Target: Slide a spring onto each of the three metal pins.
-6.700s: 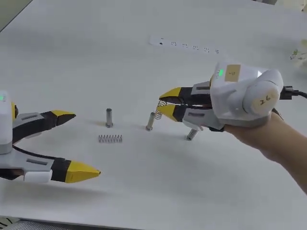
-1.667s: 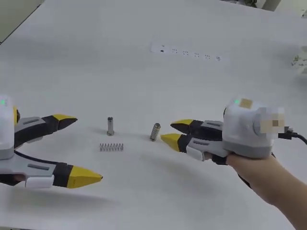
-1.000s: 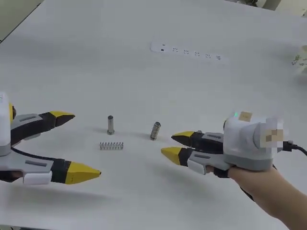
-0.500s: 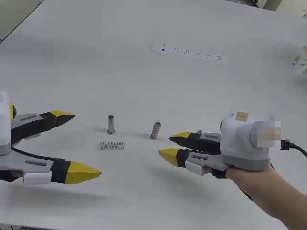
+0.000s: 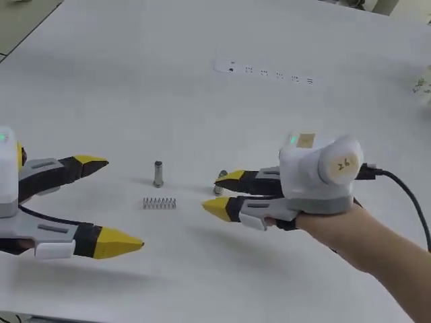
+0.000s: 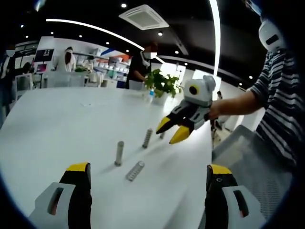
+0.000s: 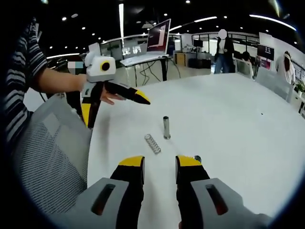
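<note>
As it lies flat, spring (image 5: 159, 202), grey coils, near bare pin (image 5: 158, 173)

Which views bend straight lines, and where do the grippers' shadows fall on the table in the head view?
Head view: straight lines, soft even light, pale shadows on the table just nearside of the left gripper and right gripper. Left gripper view and right gripper view: fisheye, so the ceiling light strips and table edge curve.

On the flat white table (image 5: 202, 101), the loose coiled wire spring (image 5: 159, 202) and the short bare grey metal pin (image 5: 158, 173) just beside it sit between the left claw (image 5: 120, 202) and the right claw (image 5: 212, 192), whose tips are right next to the spring-covered metal pin (image 6: 147, 138).
</note>
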Available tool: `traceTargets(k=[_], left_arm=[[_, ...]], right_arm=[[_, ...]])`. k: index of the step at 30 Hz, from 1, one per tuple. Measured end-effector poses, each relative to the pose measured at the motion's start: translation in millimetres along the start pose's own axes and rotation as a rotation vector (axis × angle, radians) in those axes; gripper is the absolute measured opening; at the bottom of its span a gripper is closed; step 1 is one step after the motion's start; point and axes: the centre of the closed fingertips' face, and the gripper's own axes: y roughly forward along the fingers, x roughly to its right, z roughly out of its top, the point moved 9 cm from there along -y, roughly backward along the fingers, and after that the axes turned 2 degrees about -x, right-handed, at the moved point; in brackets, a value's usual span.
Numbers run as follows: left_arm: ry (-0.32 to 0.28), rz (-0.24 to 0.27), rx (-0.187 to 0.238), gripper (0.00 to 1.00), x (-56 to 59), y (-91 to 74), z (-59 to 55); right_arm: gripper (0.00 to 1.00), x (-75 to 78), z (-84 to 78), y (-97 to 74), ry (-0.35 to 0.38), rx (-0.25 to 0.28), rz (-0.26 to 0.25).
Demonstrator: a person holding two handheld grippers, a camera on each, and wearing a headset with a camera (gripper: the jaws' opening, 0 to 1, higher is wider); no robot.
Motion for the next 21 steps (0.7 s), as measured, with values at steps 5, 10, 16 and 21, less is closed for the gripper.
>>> traceTargets(k=[5, 10, 16, 21], left_arm=[[0.0, 0.001, -0.001, 0.98, 0.2, -0.3, -1.0], [-0.002, 0.001, -0.002, 0.98, 0.9, -1.2, -2.6], [-0.006, 0.006, -0.003, 0.98, 0.5, -3.2, -4.3], [-0.007, 0.008, -0.003, 0.98, 0.5, -3.9, -4.8]], right_arm=[[0.24, -3.7, 11.9, 12.4, -0.1, -0.038, 0.026], [0.23, -7.2, 20.3, 26.1, -0.175, -0.071, 0.058], [0.22, -7.9, 26.5, 40.7, -0.246, -0.116, 0.095], [0.2, -6.5, 26.2, 50.6, -0.289, -0.166, 0.122]])
